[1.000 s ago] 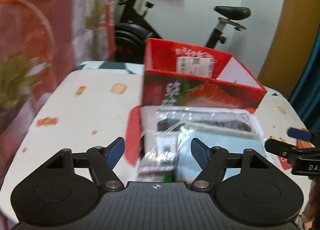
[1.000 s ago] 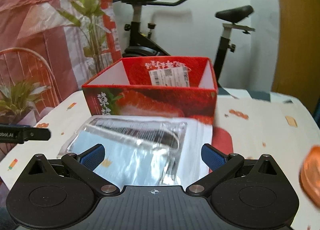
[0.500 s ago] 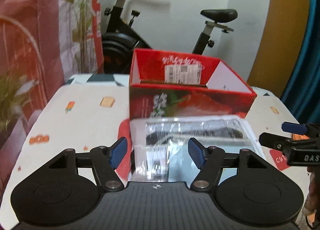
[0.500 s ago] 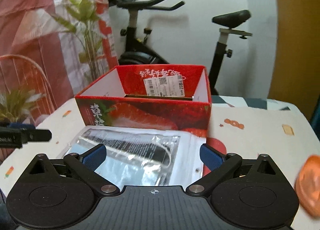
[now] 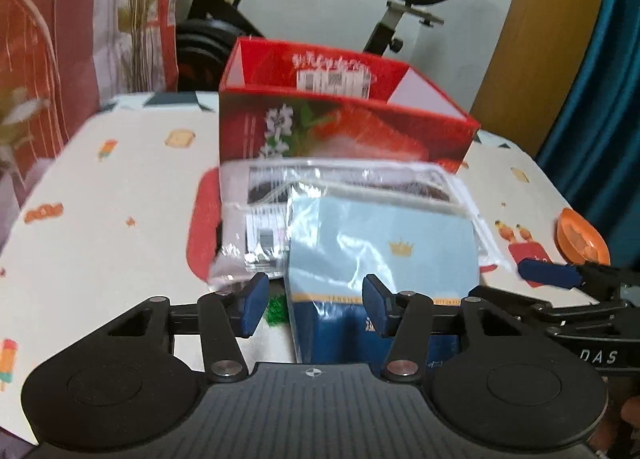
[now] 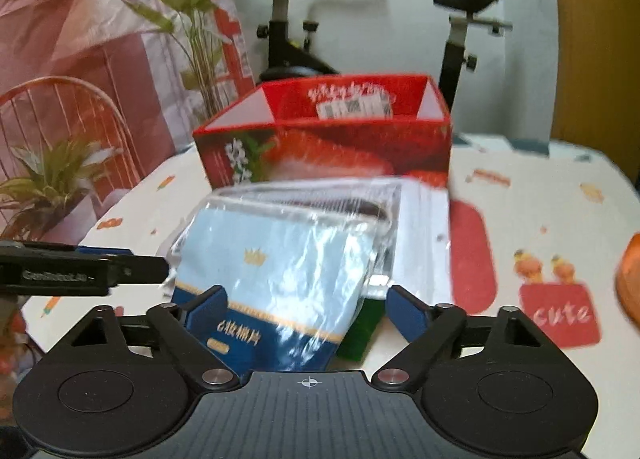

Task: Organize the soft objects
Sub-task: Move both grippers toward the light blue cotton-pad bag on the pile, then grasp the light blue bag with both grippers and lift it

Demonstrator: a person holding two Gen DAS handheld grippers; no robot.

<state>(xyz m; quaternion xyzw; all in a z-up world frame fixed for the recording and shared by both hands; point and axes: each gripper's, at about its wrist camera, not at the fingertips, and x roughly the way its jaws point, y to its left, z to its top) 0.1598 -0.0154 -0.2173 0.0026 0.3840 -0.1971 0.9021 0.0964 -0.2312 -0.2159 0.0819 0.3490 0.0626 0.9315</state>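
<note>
A light-blue soft pack [image 5: 384, 255] with a gold crown and a dark-blue band, wrapped in clear film, lies on a clear plastic bag [image 5: 256, 219] with white and black contents. Both lie before the open red strawberry box [image 5: 344, 131]. My left gripper [image 5: 314, 309] is at the pack's near left corner, its jaws closing, and the left pad stands clear of the film. My right gripper [image 6: 306, 307] straddles the pack [image 6: 280, 259], its jaws also closing with a gap left on the right side. Something green [image 6: 360, 331] shows under the pack.
The table [image 5: 112, 211] has a white cloth with small prints. An orange bowl [image 5: 580, 235] sits at its right edge. Behind the box [image 6: 328, 147] stand an exercise bike [image 6: 288, 39], a plant [image 6: 192, 19] and a red wire chair [image 6: 68, 119].
Both grippers have come forward and lower toward the blue pack, which now fills more of each view. Both pairs of jaws stand narrower than before.
</note>
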